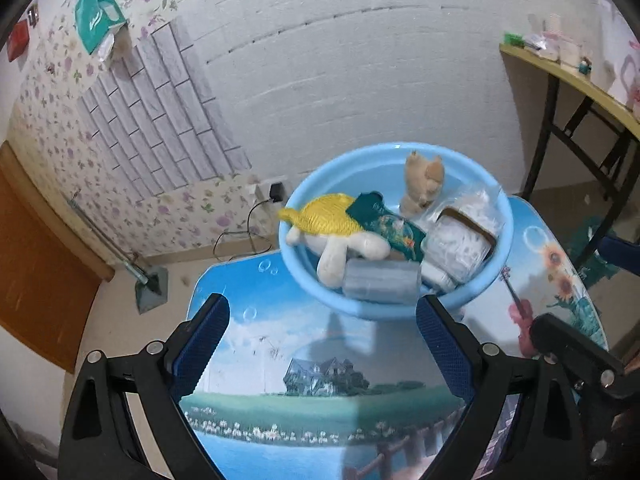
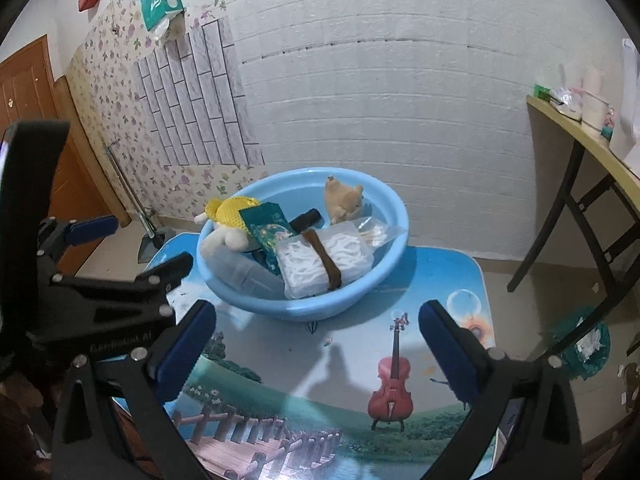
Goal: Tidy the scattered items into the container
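A light blue basin [image 1: 505, 216] [image 2: 280, 309] stands at the far side of a small picture-printed table [image 1: 320, 400] [image 2: 320, 380]. In it lie a yellow-shelled plush turtle [image 1: 332, 216] [image 2: 228, 216], a tan plush bear [image 1: 424, 182] [image 2: 344, 200], a green packet [image 1: 388, 228] [image 2: 268, 236], a clear box of white cotton [image 1: 460, 244] [image 2: 320, 260] and a grey pack [image 1: 380, 280]. My left gripper [image 1: 324, 340] [image 2: 132, 248] is open and empty, short of the basin. My right gripper [image 2: 318, 348] is open wide and empty, above the table's near half.
A yellow-topped folding table [image 1: 580, 80] [image 2: 580, 140] with small clutter stands at the right. A green rubbish bag [image 2: 588, 344] sits on the floor beneath it. A dustpan [image 1: 150, 284] and a charger cable [image 1: 252, 220] lie by the flowered wall at the left.
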`<control>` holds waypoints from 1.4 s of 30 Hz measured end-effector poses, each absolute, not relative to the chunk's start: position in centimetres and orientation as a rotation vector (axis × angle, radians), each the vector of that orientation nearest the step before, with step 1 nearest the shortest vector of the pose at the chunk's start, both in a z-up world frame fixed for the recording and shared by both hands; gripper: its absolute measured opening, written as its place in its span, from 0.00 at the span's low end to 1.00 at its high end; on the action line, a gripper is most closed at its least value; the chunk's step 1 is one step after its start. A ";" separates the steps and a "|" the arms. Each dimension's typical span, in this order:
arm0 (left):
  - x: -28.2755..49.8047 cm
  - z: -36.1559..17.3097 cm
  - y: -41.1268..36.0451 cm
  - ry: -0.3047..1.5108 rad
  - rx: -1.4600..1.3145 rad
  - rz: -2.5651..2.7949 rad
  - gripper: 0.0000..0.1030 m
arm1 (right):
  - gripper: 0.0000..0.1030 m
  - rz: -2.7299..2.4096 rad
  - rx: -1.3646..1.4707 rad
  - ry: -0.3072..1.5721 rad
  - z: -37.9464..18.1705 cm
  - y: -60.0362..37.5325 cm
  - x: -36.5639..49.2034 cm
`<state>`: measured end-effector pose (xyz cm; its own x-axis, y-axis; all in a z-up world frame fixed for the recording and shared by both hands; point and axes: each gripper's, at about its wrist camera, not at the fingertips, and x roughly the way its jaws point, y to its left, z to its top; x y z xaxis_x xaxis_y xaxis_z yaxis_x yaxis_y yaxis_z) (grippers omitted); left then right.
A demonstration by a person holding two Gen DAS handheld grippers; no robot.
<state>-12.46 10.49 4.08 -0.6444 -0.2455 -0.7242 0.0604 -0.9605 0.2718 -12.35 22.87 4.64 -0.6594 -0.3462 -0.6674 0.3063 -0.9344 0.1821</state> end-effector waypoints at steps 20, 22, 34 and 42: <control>-11.7 4.7 9.8 -0.258 1.236 -2.724 0.96 | 1.00 -2.619 1.060 -0.124 5.0 23.6 -11.9; -11.6 4.7 9.6 -0.252 1.226 -2.730 0.96 | 1.00 -2.621 1.054 -0.101 5.0 23.2 -11.8; -11.5 4.5 9.1 -0.186 1.257 -2.767 0.97 | 1.00 -2.631 1.061 -0.091 4.8 22.9 -12.0; -11.5 4.7 8.6 -0.105 1.260 -2.814 1.00 | 1.00 -2.646 1.065 -0.142 4.6 23.5 -12.2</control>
<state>-11.51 8.63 4.68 -0.6649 -0.0793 -0.7427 0.0238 -0.9961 0.0851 -12.15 23.48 4.58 -0.6870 -0.2972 -0.6631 0.2244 -0.9547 0.1955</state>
